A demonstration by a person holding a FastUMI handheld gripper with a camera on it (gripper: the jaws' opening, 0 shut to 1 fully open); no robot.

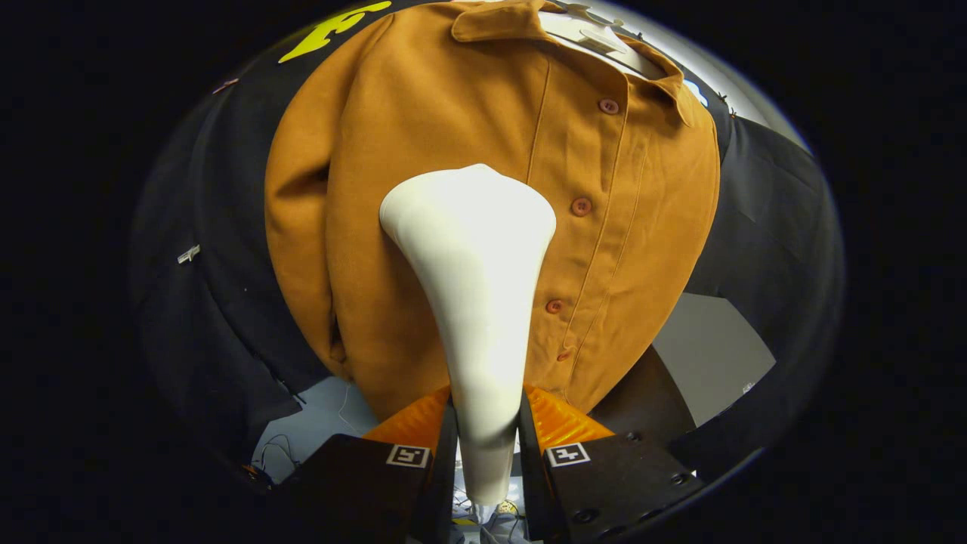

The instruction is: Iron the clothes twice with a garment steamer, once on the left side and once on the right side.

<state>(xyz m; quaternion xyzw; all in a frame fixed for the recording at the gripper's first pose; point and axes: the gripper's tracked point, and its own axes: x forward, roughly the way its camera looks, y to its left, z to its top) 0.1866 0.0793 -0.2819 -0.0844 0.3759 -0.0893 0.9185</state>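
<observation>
While the gripper (487,446) clamps the steamer (472,249), its head meets the hanging shirt (627,249) before black cloth (763,211).

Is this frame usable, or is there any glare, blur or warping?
Gripper view: sharp focus; fisheye bulges the mustard-brown buttoned shirt outward; the white plastic garment steamer, clamped in the hand-held gripper, is bright with mild highlight wash-out on its head; shirt folds shadow softly.
</observation>
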